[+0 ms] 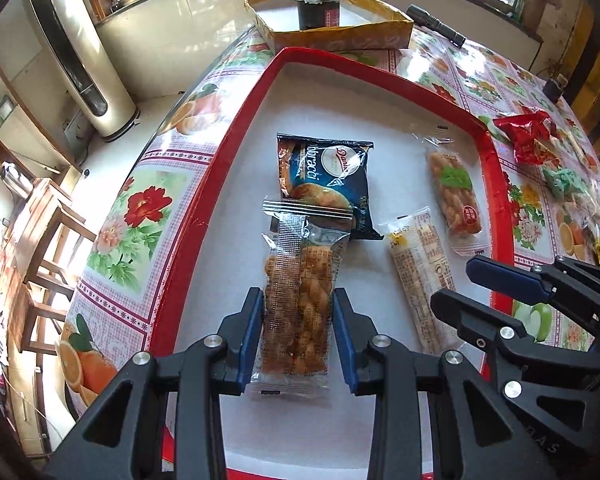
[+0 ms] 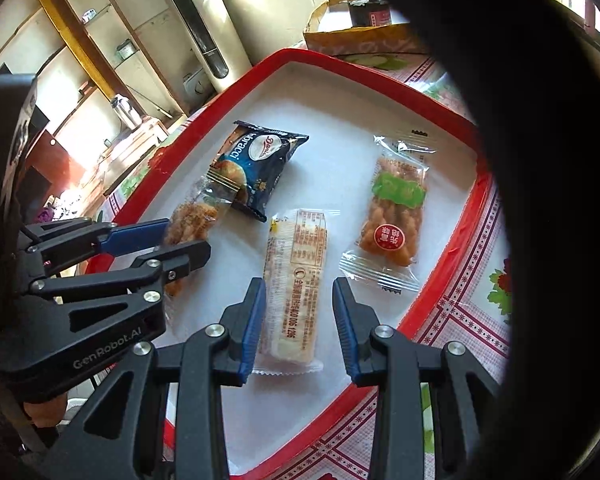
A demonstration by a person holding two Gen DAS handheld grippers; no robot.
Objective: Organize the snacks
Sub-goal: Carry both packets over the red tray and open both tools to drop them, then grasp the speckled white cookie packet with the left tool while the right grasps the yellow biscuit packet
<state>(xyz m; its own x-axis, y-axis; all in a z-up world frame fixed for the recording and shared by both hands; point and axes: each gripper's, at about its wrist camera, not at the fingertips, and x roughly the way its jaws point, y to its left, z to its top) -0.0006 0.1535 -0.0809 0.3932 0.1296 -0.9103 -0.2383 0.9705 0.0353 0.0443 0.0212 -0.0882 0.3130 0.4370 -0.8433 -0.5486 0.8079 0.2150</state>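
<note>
A red-rimmed tray (image 1: 236, 148) with a white floor holds several snacks. My left gripper (image 1: 298, 332) is open, its fingers either side of a clear twisted-dough packet (image 1: 298, 292) lying in the tray. A dark blue bag (image 1: 326, 178) lies beyond it, partly under the packet's top. My right gripper (image 2: 300, 320) is open around a pale cracker bar (image 2: 296, 284), also seen in the left wrist view (image 1: 420, 276). A green-labelled twist packet (image 2: 392, 216) lies to the right.
A yellow cardboard box (image 1: 340, 36) with a dark can stands behind the tray. A torch (image 1: 436, 24) and loose snacks, among them a red packet (image 1: 528, 136), lie on the flowered tablecloth at right. The table edge drops off at left.
</note>
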